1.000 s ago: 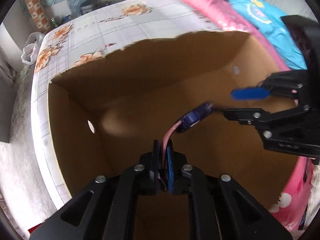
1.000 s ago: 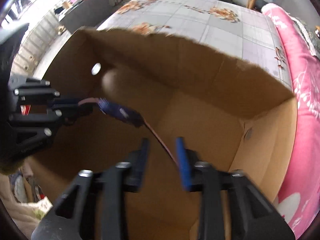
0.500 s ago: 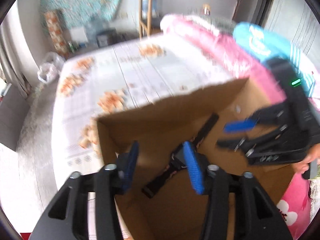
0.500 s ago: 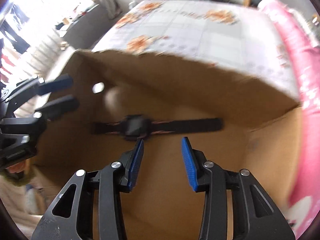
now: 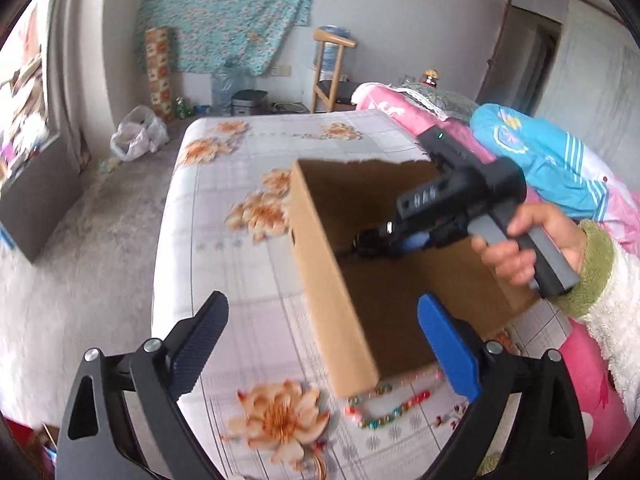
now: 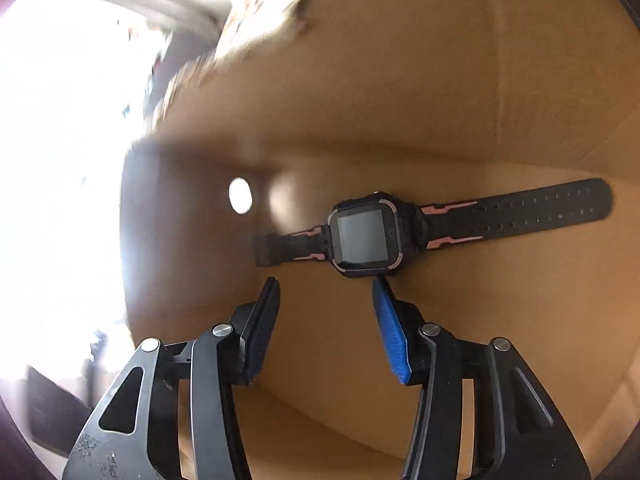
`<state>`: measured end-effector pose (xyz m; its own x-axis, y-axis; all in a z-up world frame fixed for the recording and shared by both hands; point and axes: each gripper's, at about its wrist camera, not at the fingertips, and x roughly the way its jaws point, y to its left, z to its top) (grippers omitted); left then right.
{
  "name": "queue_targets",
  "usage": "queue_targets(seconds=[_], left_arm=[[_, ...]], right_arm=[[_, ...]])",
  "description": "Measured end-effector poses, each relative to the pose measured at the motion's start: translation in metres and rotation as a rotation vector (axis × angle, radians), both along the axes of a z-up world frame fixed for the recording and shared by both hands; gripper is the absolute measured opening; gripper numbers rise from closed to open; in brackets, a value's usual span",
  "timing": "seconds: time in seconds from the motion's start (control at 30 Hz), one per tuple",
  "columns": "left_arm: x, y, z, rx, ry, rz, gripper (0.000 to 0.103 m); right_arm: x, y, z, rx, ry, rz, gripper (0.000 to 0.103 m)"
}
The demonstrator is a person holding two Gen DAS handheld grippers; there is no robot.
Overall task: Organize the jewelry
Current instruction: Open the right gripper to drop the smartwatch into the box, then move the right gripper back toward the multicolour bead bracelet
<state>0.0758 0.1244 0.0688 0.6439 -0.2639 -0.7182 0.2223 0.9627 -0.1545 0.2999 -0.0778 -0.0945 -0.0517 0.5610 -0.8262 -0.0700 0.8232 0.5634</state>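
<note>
A black and pink smartwatch (image 6: 366, 236) lies flat on the floor of an open cardboard box (image 5: 332, 264). My right gripper (image 6: 326, 290) is open and empty inside the box, just short of the watch face. In the left wrist view the right gripper (image 5: 384, 240) reaches into the box, held by a hand. My left gripper (image 5: 320, 316) is wide open and empty, above the box's near left corner. A colourful bead necklace (image 5: 384, 404) lies on the bed at the box's near side.
The box stands on a bed with a floral sheet (image 5: 224, 216). Pink and blue bedding (image 5: 552, 160) is piled along the right. A wooden chair (image 5: 330, 68) and a plastic bag (image 5: 138, 136) stand on the floor beyond the bed.
My left gripper let go of the watch strap, opened wide and pulled up and back out of the box. The watch dropped flat onto the box floor. My right gripper moved deeper toward it.
</note>
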Motion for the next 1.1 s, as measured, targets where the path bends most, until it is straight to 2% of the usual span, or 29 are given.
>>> queue_targets(seconds=[0.17, 0.27, 0.4, 0.53, 0.6, 0.67, 0.7, 0.77, 0.8, 0.83, 0.87, 0.97, 1.07, 1.1], left_arm=[[-0.026, 0.015, -0.032, -0.099, 0.089, 0.032, 0.094], [-0.042, 0.017, -0.043, -0.098, 0.082, 0.054, 0.094], [-0.055, 0.015, -0.059, -0.083, 0.110, 0.087, 0.094], [-0.067, 0.003, -0.080, -0.011, 0.157, 0.081, 0.094], [-0.072, -0.009, -0.091, 0.054, 0.166, 0.072, 0.094], [-0.073, -0.022, -0.100, 0.130, 0.177, 0.062, 0.094], [-0.071, -0.027, -0.104, 0.165, 0.184, 0.054, 0.094], [-0.071, -0.039, -0.111, 0.226, 0.187, 0.035, 0.094], [-0.071, -0.045, -0.115, 0.262, 0.188, 0.034, 0.094], [-0.069, -0.051, -0.120, 0.300, 0.192, 0.031, 0.095], [-0.070, -0.052, -0.119, 0.307, 0.182, 0.031, 0.096], [-0.071, -0.056, -0.120, 0.347, 0.160, 0.036, 0.099], [-0.073, -0.063, -0.119, 0.381, 0.145, 0.022, 0.099], [-0.074, -0.065, -0.119, 0.393, 0.140, 0.020, 0.099]], right_arm=[[0.006, -0.005, -0.015, 0.081, 0.011, -0.168, 0.050], [0.003, -0.008, -0.018, 0.068, 0.007, -0.212, 0.051], [-0.010, -0.024, 0.005, 0.055, -0.030, -0.230, 0.051], [-0.051, -0.038, 0.065, 0.069, -0.240, -0.190, 0.053], [-0.088, -0.043, 0.100, 0.073, -0.393, -0.158, 0.059], [-0.128, -0.045, 0.122, 0.056, -0.539, -0.133, 0.067], [-0.157, -0.044, 0.129, 0.027, -0.627, -0.117, 0.075], [-0.188, -0.043, 0.127, -0.007, -0.697, -0.099, 0.083], [-0.199, -0.069, 0.131, -0.019, -0.711, -0.094, 0.084], [-0.217, -0.068, 0.117, -0.040, -0.711, -0.097, 0.084], [-0.226, -0.079, 0.115, -0.053, -0.705, -0.105, 0.084], [-0.246, -0.072, 0.079, -0.162, -0.678, -0.122, 0.084], [-0.259, -0.053, 0.050, -0.482, -0.720, -0.089, 0.085], [-0.260, -0.044, 0.041, -0.560, -0.737, -0.062, 0.090]])
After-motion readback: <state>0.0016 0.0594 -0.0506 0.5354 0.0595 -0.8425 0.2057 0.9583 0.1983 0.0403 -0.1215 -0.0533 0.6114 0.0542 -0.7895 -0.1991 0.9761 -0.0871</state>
